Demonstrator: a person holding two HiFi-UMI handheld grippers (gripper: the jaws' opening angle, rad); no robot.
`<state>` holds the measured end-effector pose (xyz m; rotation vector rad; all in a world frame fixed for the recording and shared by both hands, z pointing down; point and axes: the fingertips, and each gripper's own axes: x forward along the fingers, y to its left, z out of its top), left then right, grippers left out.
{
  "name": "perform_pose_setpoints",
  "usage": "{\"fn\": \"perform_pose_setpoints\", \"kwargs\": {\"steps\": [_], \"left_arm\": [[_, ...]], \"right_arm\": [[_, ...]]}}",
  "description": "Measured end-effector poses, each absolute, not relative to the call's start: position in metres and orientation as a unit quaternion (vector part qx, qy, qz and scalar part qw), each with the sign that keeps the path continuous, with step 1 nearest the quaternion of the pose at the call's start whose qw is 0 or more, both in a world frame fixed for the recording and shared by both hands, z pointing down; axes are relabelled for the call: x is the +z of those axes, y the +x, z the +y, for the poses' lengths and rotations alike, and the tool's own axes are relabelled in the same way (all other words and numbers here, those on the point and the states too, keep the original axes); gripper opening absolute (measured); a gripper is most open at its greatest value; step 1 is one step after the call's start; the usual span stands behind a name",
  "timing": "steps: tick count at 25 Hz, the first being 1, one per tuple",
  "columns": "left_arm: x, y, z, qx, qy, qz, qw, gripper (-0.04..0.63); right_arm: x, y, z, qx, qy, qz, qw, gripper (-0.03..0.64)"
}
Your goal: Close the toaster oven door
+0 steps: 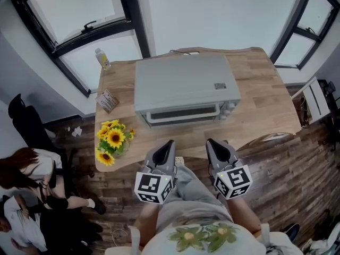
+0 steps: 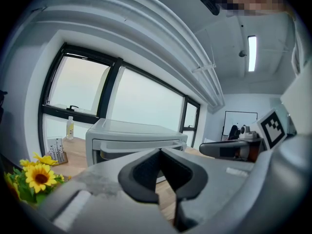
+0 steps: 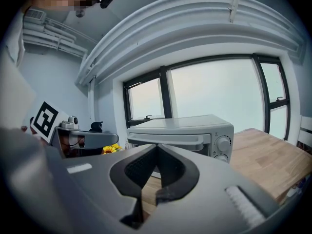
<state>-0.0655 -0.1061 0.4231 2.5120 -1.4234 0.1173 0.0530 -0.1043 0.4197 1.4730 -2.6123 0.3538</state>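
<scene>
- The toaster oven (image 1: 183,86) sat mid-worktop (image 1: 263,97), its door (image 1: 182,114) upright against the front, with the handle facing the person
- The left hand-held gripper (image 1: 169,142) and right hand-held gripper (image 1: 210,141) hovered at the worktop's near edge, apart from the oven, jaws pressed together on nothing
- A bunch of sunflowers (image 1: 112,138) stood at the left corner

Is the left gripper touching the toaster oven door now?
Apart. The head view shows bare table between the left gripper and the toaster oven door.

Blk-framed windows (image 1: 74,9), wood table (image 1: 265,89), dark plank floor (image 1: 297,179), ceiling strip light (image 2: 252,52), grey walls (image 1: 32,73)
</scene>
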Motion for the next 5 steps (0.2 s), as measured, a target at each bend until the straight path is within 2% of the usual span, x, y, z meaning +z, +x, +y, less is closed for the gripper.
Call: {"fn": "perform_pose_setpoints", "kwargs": {"steps": [5], "left_arm": [[0.4238, -0.0628, -0.1080, 0.040, 0.864, -0.486, 0.125, 0.003]], "right_arm": [[0.4209, 0.0558, -0.1044, 0.116, 0.489, -0.862, 0.063, -0.002]]}}
